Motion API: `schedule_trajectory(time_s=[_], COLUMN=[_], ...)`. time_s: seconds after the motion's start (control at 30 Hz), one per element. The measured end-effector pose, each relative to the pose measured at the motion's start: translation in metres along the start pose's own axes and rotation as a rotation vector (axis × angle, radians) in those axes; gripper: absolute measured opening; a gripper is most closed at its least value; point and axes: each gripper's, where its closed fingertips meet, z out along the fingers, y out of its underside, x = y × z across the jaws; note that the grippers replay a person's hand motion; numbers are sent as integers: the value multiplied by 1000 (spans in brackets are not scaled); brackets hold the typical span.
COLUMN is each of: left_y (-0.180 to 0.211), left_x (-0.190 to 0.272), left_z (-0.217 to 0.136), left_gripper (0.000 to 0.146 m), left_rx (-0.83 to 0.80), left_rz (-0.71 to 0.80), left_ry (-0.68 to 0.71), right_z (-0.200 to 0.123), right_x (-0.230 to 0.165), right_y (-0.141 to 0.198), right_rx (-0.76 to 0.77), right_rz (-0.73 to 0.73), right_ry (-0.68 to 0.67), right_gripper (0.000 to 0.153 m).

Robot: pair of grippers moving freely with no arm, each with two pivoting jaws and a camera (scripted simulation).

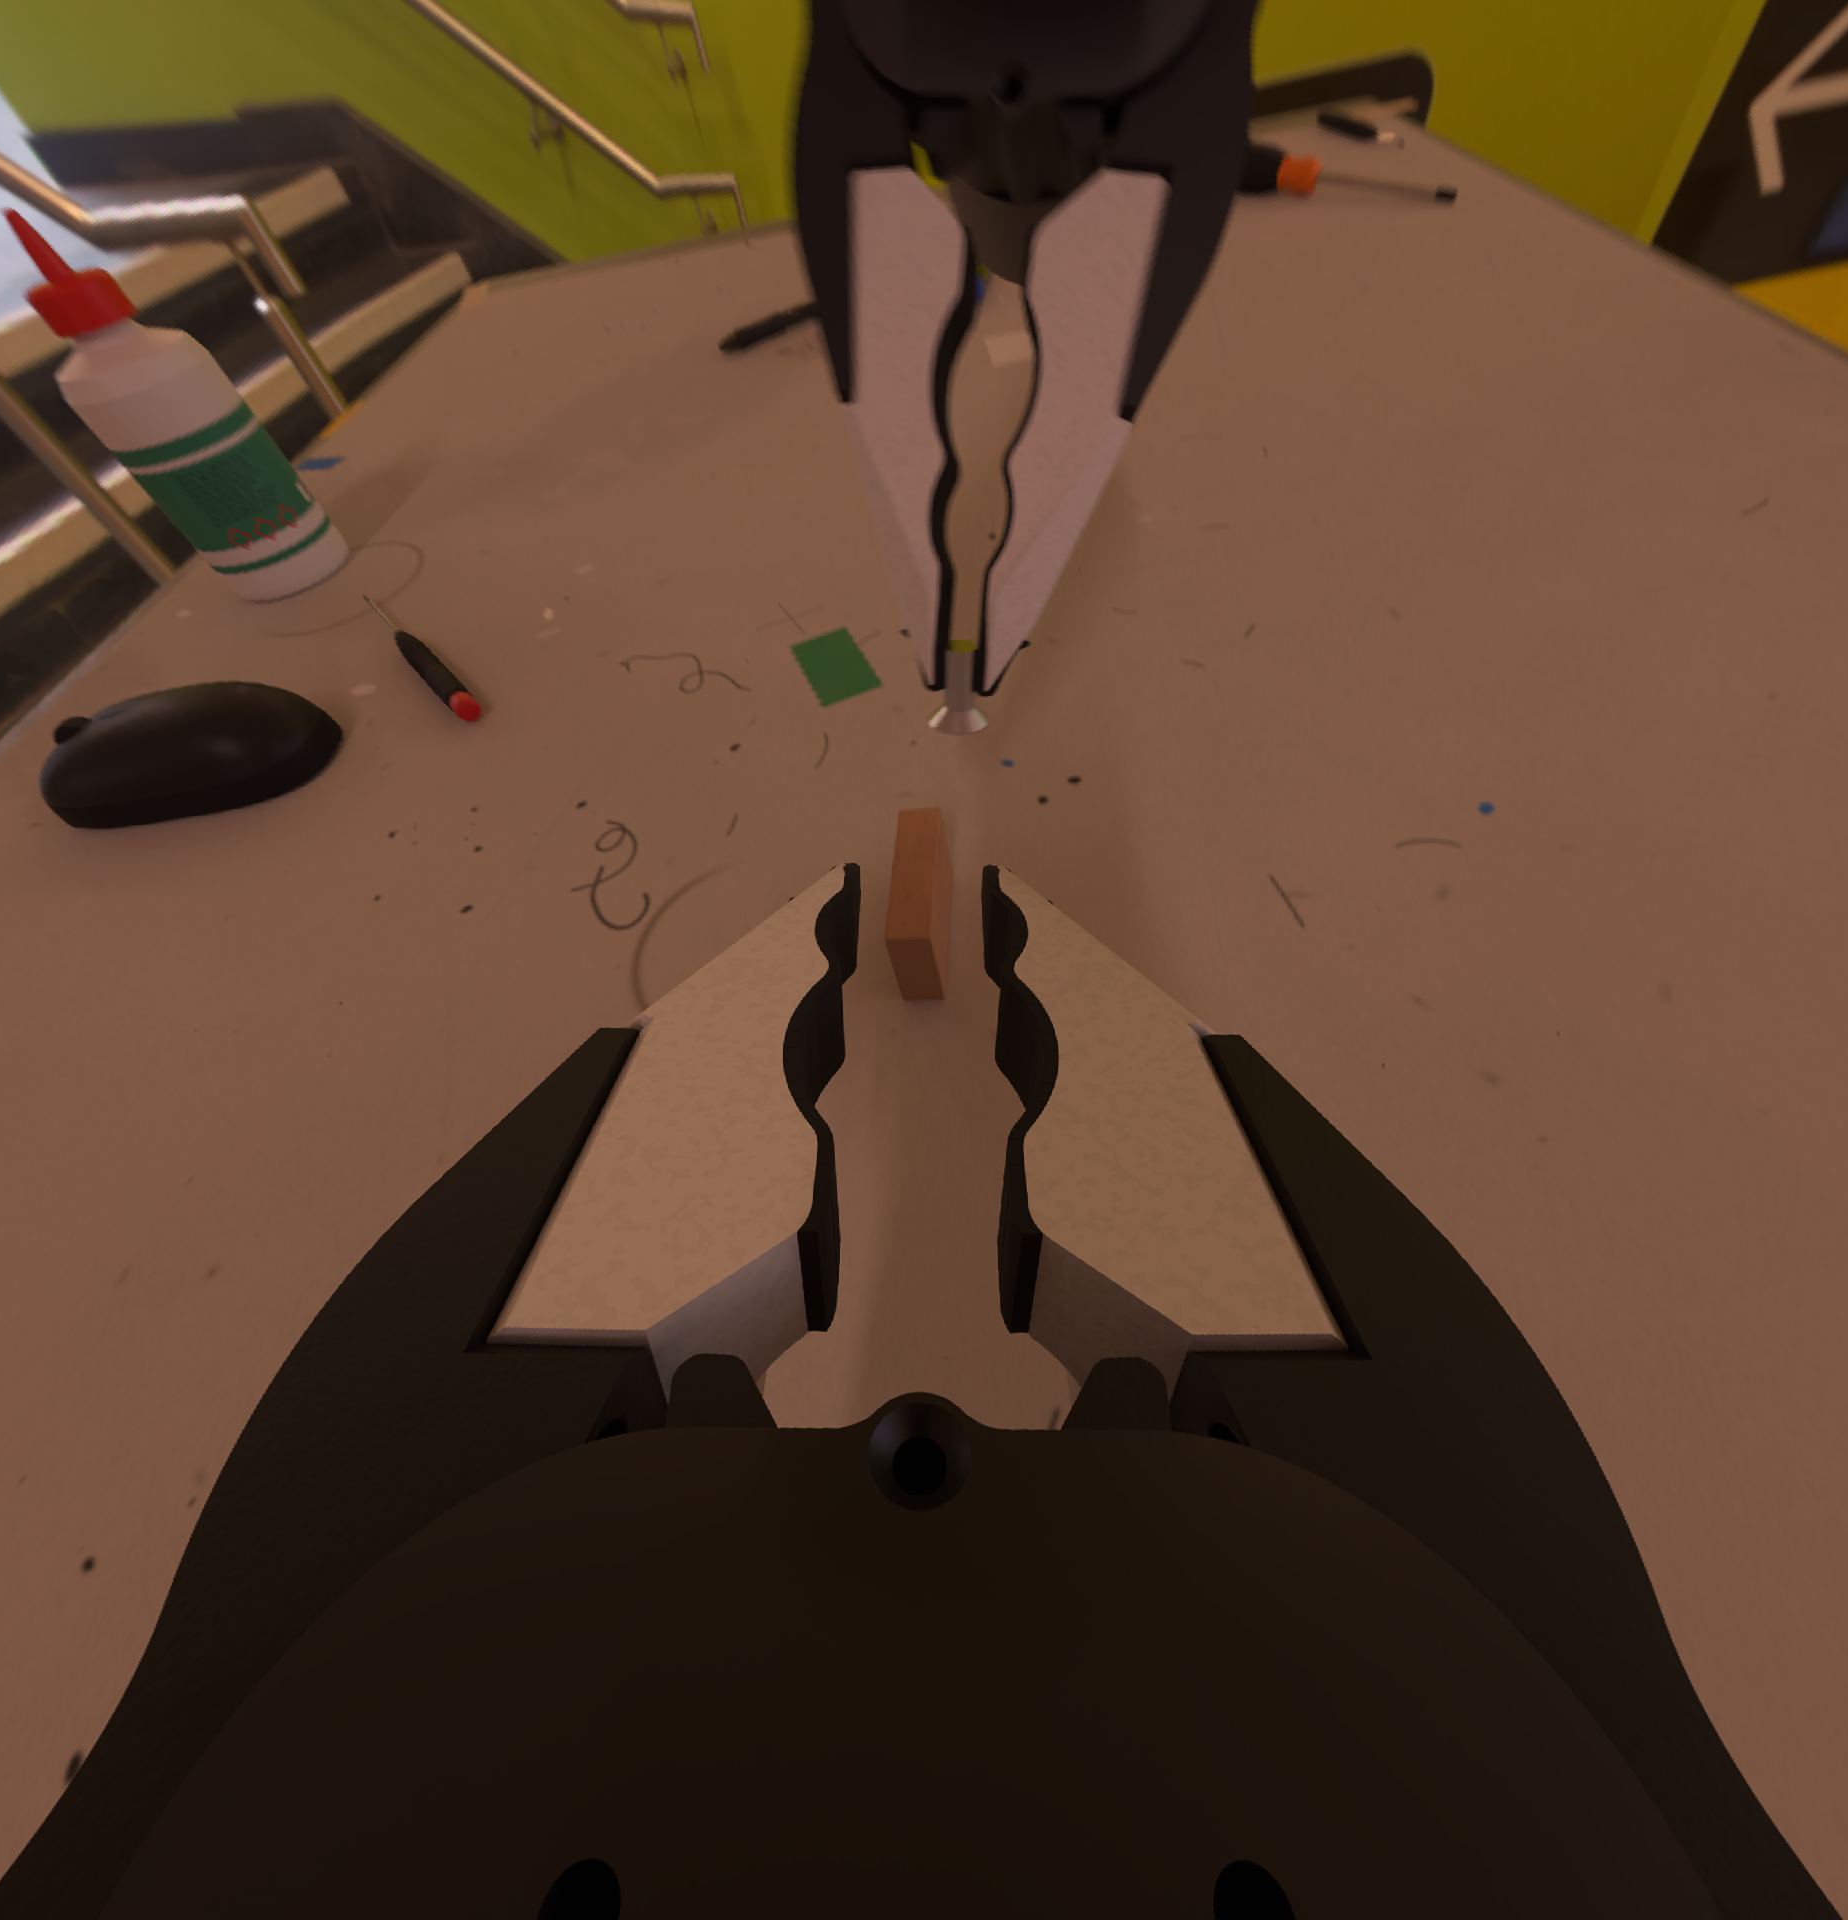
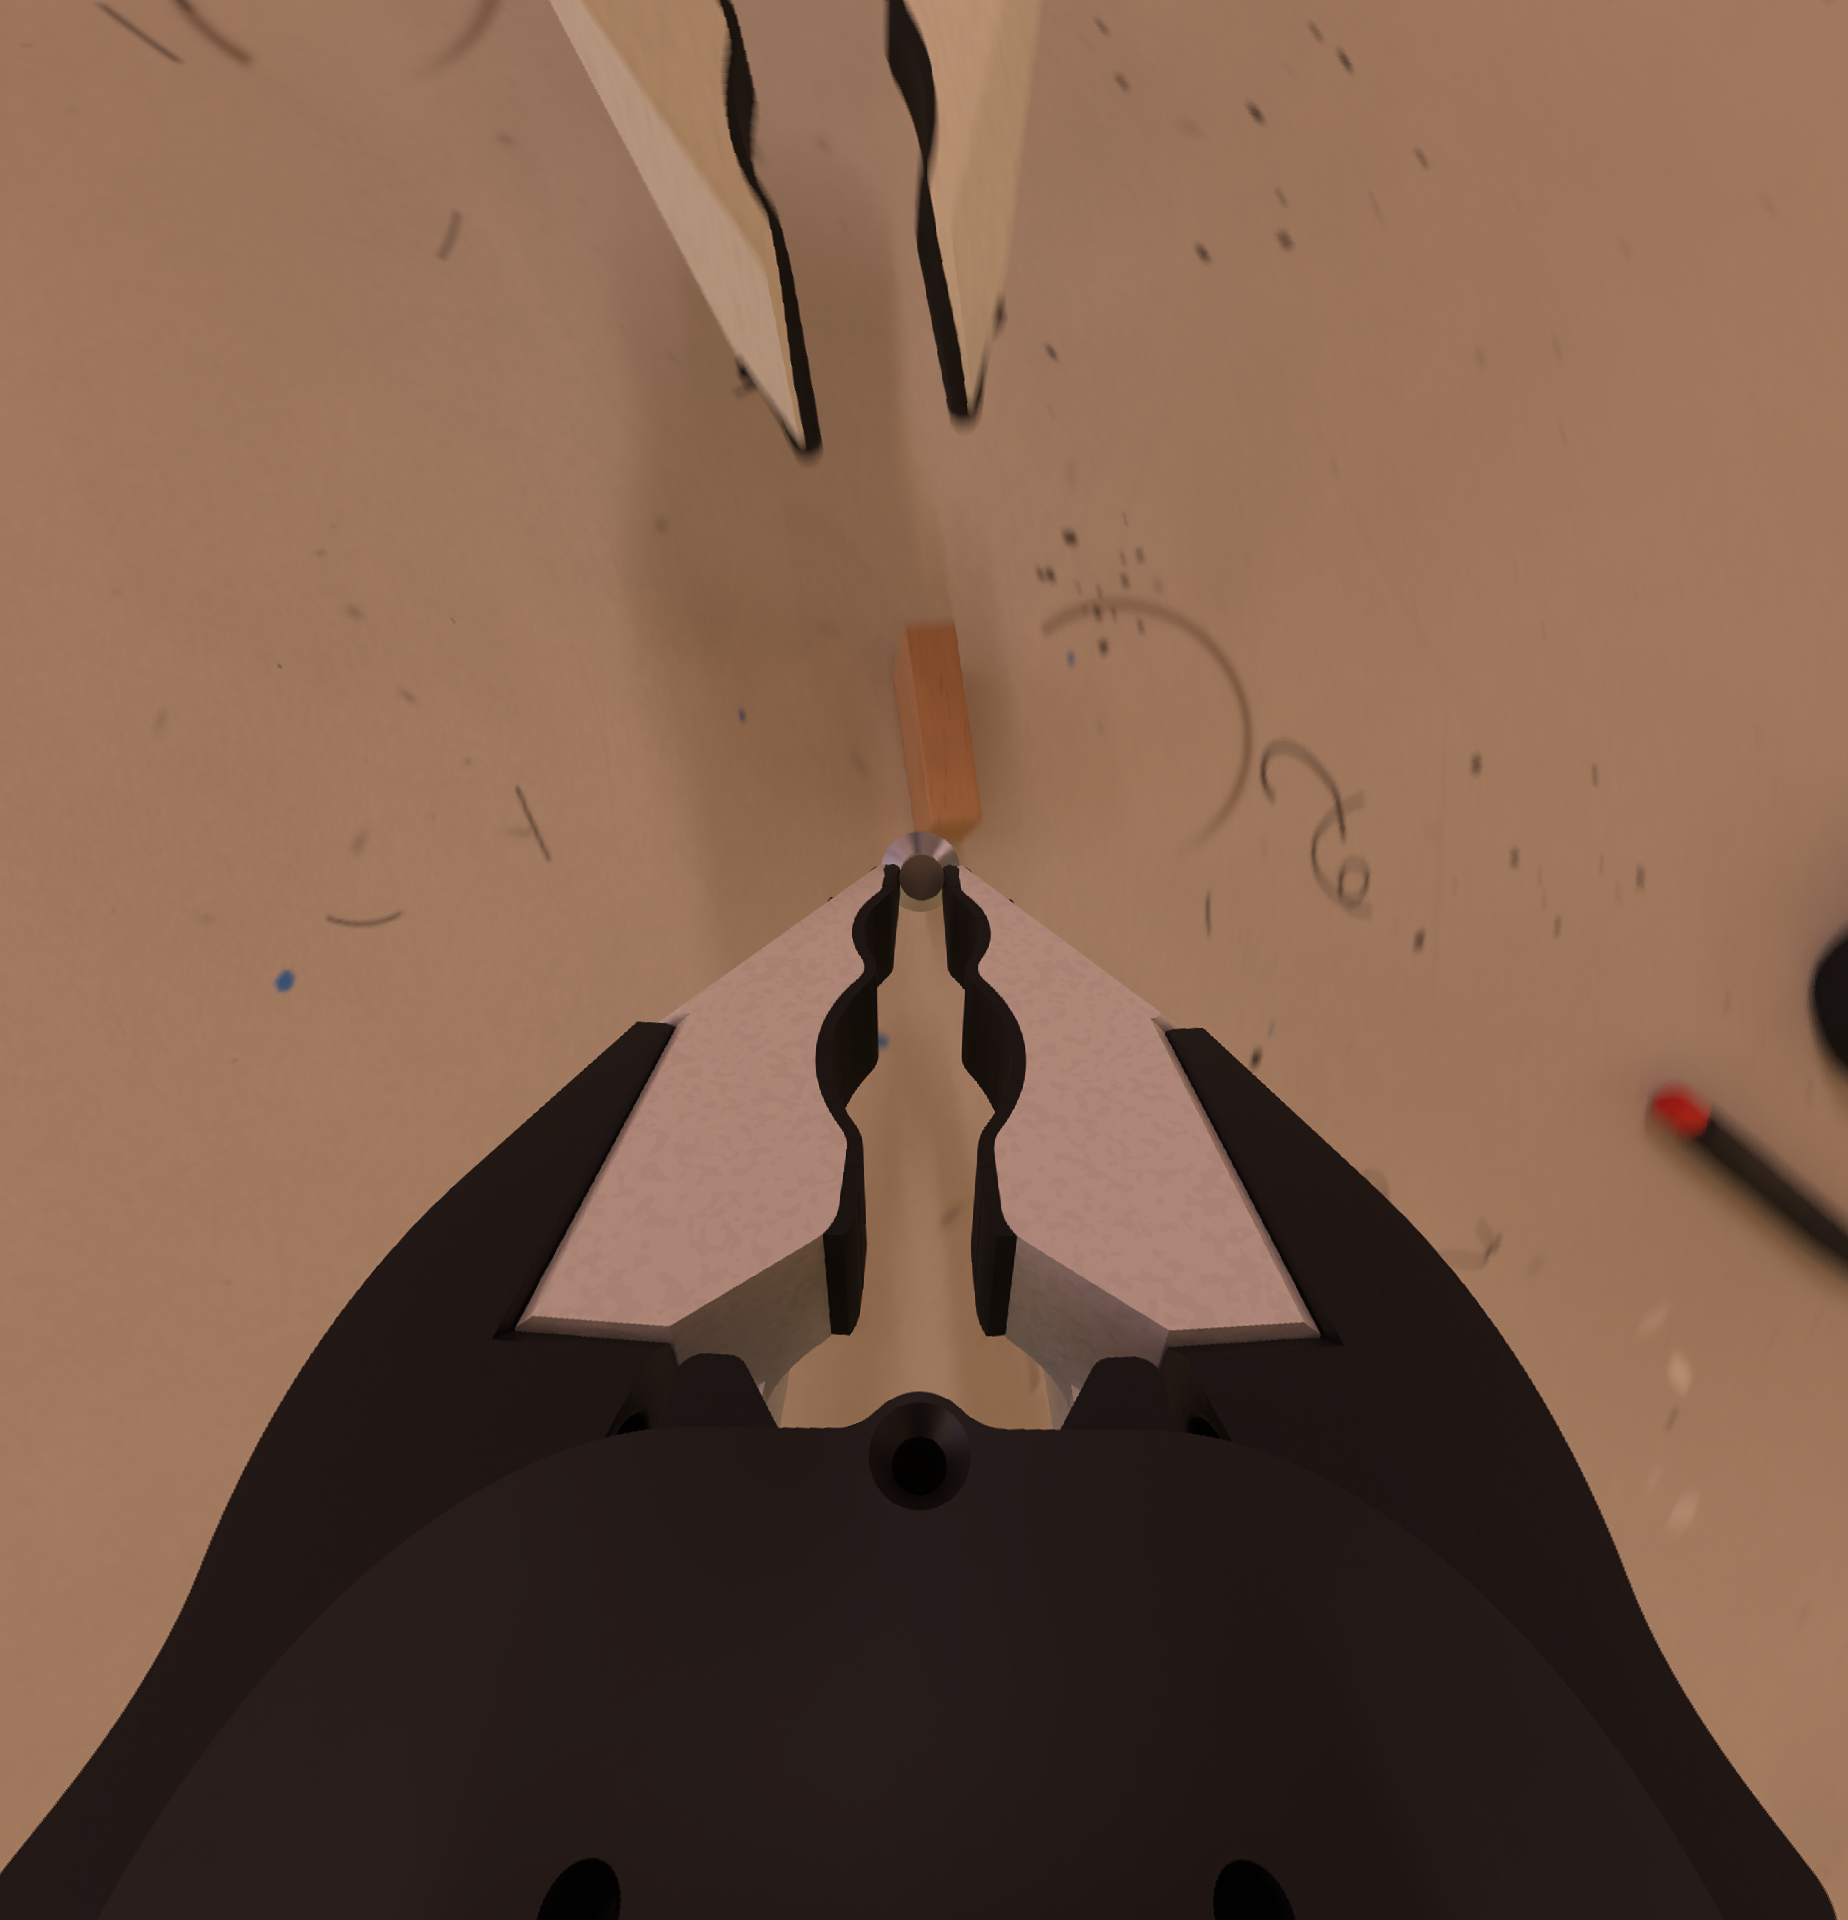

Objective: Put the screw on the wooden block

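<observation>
A small wooden block (image 1: 919,914) lies on the table between the tips of my open left gripper (image 1: 920,883); neither fingertip touches it. My right gripper (image 1: 964,670) points down from the far side and is shut on a grey metal screw (image 1: 958,704), head down, above the table just beyond the block. In the right wrist view the right gripper (image 2: 920,878) holds the screw (image 2: 920,860) at its tips, right at the near end of the block (image 2: 938,727). The left gripper's open fingers (image 2: 785,260) reach in from the top of that view.
A white glue bottle with a red cap (image 1: 187,416), a black mouse (image 1: 187,753) and a small black screwdriver with a red end (image 1: 432,670) lie to the left. A green square (image 1: 835,667) is marked on the table. Pens and an orange-handled tool (image 1: 1304,171) lie far back.
</observation>
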Motion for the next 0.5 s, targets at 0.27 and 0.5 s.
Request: schedule_trajectory(time_s=[0.27,0.5], left_y=[16,20], left_x=[10,12], left_z=[8,10], left_gripper=[26,27], left_rx=[-106,-122], left_rz=[31,28], left_ry=[46,61], right_z=[34,38], right_x=[7,4], right_y=[-21,-21], right_rx=[-78,-92], right_rz=[-198,-178], right_ry=[-92,-107], right_gripper=[8,8])
